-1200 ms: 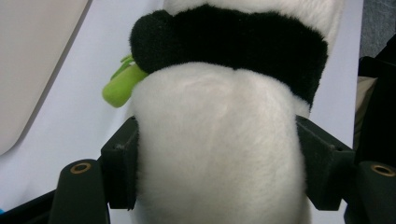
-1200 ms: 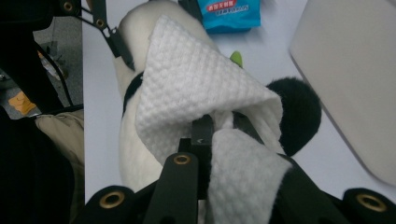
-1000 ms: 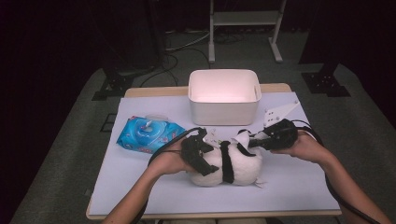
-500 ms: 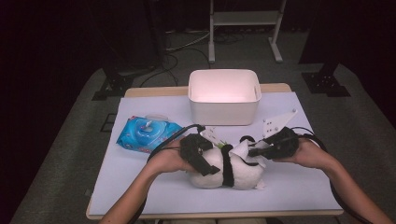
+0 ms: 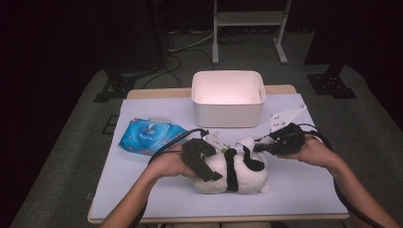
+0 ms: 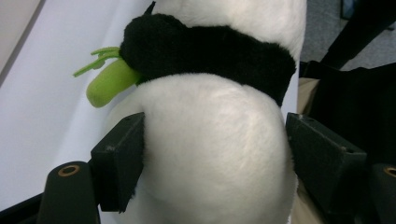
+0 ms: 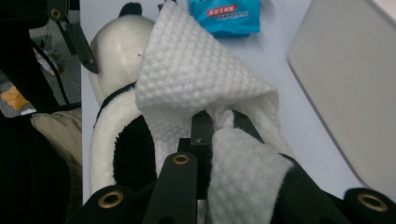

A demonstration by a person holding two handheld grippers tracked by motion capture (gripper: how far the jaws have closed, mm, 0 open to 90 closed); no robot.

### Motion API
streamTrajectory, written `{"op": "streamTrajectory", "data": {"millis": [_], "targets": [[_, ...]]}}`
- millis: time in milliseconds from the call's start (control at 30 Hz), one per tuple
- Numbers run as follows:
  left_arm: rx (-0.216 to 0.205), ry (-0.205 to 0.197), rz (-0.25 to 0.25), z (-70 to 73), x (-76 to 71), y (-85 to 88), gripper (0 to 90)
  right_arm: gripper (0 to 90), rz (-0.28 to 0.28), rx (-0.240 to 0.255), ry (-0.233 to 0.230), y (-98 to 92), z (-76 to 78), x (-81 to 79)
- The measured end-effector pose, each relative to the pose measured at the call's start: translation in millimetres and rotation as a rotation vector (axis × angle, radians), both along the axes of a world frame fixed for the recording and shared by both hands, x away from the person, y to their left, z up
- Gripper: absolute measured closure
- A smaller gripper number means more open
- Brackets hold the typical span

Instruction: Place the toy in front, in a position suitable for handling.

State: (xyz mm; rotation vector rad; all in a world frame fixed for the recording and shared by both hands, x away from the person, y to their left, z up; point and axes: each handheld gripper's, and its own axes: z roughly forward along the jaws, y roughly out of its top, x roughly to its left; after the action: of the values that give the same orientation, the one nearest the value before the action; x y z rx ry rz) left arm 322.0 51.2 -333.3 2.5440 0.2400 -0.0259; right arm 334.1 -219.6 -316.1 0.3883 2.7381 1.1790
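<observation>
A black-and-white plush panda (image 5: 237, 173) lies on its side at the middle of the white table cover. My left gripper (image 5: 209, 172) is shut on its white body (image 6: 210, 154), one pad (image 6: 121, 154) pressing into each flank. A green plush bamboo stick (image 6: 109, 84) pokes out under its black arm band. My right gripper (image 5: 259, 148) is shut on a white textured wipe (image 7: 196, 74), which drapes over the panda's head end (image 7: 116, 51). In the high view the wipe (image 5: 247, 142) rests on the panda's top.
A white rectangular bin (image 5: 228, 97) stands behind the panda, near the table's far edge, and shows as a pale wall (image 7: 345, 79) in the right gripper view. A blue pack of wipes (image 5: 149, 135) lies at the left. Cables trail from both grippers.
The right gripper with the wipe dipped a little toward the panda and came back. The left gripper kept its hold in place.
</observation>
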Motion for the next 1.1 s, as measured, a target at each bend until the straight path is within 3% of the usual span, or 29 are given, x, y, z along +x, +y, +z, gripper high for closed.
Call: {"op": "streamTrajectory", "data": {"millis": [133, 333, 533, 733, 833, 900, 1000, 1033, 1067, 1100], "targets": [[-0.029, 0.028, -0.028, 7.9, 0.8, 1.1, 22.7, 79.6, 0.027, 0.005, 0.002, 1.7, -3.9, -9.5], [-0.031, 0.021, -0.022, 17.3, 5.9, -1.2, 23.9, 79.3, 0.042, 0.015, -0.001, 0.8, -5.7, -19.8], [-0.051, 0.037, -0.017, 20.8, 17.0, -5.8, 32.3, 79.3, 0.065, 0.03, 0.004, -1.6, -8.1, -29.5], [-0.042, 0.048, -0.01, 15.7, 28.7, -12.6, 45.7, 79.0, 0.083, 0.023, -0.013, -1.7, -8.2, -35.9], [-0.014, 0.048, -0.006, 9.0, 33.5, -17.8, 51.6, 78.9, 0.089, 0.025, -0.015, -1.7, -8.6, -39.0], [-0.004, 0.077, -0.015, 1.5, 38.0, -21.3, 50.8, 78.8, 0.089, 0.026, -0.016, -2.6, -8.8, -40.8], [-0.016, 0.086, -0.018, -1.3, 39.5, -23.0, 51.3, 78.7, 0.088, 0.026, -0.018, -3.0, -9.1, -41.4], [-0.02, 0.088, -0.025, -2.1, 39.7, -23.5, 53.5, 78.7, 0.086, 0.025, -0.02, -3.2, -9.2, -41.5], [-0.021, 0.089, -0.027, -2.4, 39.6, -23.7, 62.3, 78.4, 0.079, 0.026, -0.021, -3.4, -9.2, -41.7], [-0.017, 0.075, -0.029, -2.8, 39.0, -24.2, 62.3, 78.4, 0.079, 0.026, -0.021, -3.4, -9.2, -41.7]]}}
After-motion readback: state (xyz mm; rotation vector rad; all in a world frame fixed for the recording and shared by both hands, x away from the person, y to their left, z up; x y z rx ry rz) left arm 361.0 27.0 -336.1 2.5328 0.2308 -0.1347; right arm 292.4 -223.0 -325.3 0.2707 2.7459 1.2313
